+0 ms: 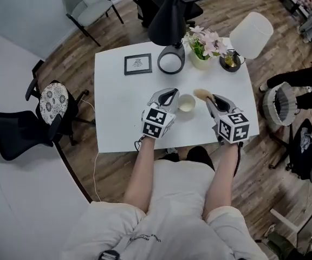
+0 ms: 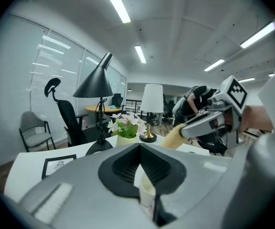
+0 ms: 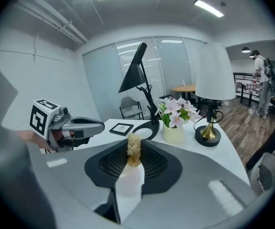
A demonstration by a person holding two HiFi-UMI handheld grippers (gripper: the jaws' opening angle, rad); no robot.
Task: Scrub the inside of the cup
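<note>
The head view looks steeply down from above the person onto the white table (image 1: 118,112), taking in both arms and the floor around. The left gripper view rides low, right behind its own jaws and the cup (image 2: 147,192) pinched there, facing across the table, with the right gripper (image 2: 185,130) at its right. The right gripper view sits likewise behind its brush (image 3: 133,149), with the left gripper (image 3: 99,124) at its left. All three views share the black lamp (image 1: 167,20), flowers (image 1: 205,42) and white lamp (image 1: 252,32)
</note>
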